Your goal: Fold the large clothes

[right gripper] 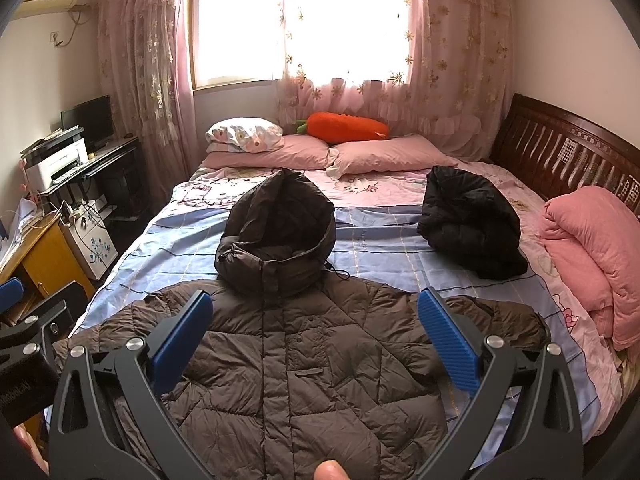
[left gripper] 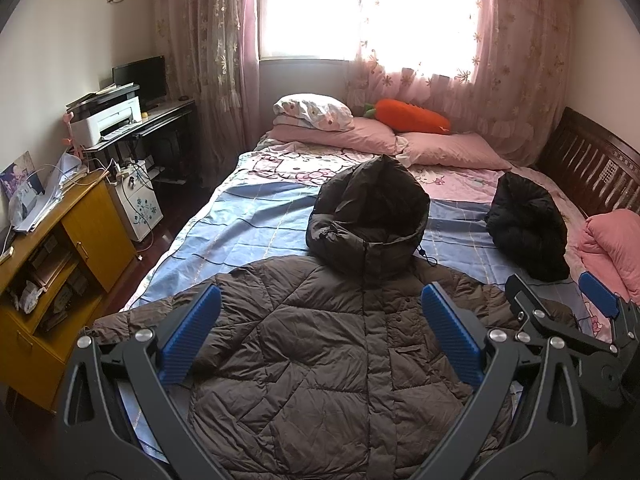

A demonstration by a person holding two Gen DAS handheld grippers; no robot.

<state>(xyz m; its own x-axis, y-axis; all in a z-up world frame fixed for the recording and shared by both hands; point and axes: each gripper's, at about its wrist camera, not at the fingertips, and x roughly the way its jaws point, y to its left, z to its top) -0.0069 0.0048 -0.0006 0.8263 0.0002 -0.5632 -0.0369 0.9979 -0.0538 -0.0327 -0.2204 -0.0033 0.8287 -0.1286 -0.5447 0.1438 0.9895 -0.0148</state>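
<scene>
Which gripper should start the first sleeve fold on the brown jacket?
Probably left. The left gripper is open above the brown puffer jacket, nearer its left sleeve. The right gripper, also open, is about centred over the chest.

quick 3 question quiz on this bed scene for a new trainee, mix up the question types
1. True or false: the brown jacket lies spread front up on the bed, with its hood toward the pillows.
2. Multiple choice: the black jacket is A) bundled on the sheet, apart from the brown jacket; B) lying under the brown jacket; C) held in the right gripper.
3. Fill in: both the left gripper and the right gripper are ____ and hold nothing.

Key: 1 true; 2 A; 3 open
</scene>
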